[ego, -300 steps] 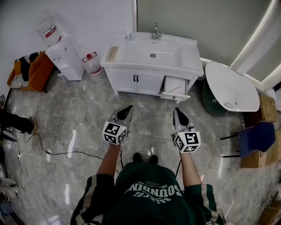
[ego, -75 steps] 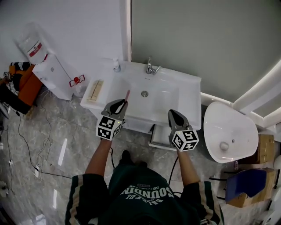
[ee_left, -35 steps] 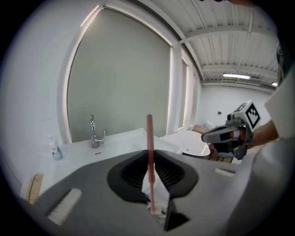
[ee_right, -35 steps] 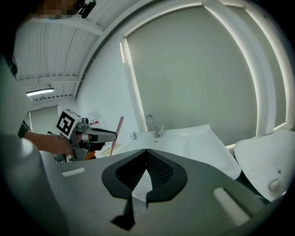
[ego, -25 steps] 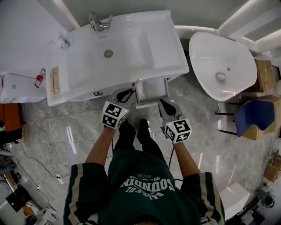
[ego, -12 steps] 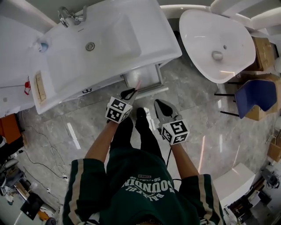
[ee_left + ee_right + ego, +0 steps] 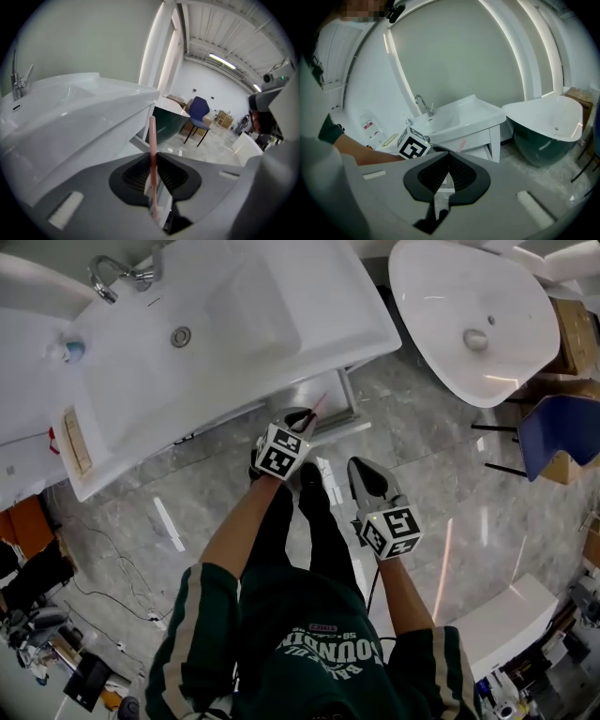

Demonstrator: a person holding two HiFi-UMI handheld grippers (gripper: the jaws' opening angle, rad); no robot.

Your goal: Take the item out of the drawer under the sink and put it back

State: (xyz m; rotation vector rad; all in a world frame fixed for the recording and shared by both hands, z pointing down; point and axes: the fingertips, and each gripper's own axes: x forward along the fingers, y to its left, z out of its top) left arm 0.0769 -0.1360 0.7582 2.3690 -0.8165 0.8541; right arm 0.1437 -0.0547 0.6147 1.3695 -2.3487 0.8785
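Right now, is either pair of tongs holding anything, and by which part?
The left tongs pinch a thin pink stick along its lower part; the right tongs hold nothing.

Around the edges there's a big white oval tub (image 7: 441, 287) at top right with a round drain knob (image 7: 476, 338) in it, and its outside looks dark green in the right gripper view. A blue chair (image 7: 562, 427) sits near it, with cardboard boxes (image 7: 574, 329) right beside. The floor (image 7: 187, 512) is glossy grey marble tile. There's a chrome faucet (image 7: 120, 273) top left, with a small blue-topped bottle (image 7: 70, 350) close by and a wooden tray (image 7: 71, 439) further along. Something orange (image 7: 23, 526) sits at the left edge, black cables (image 7: 108, 601) lie nearby, and there's a white box (image 7: 502, 620) lower right.
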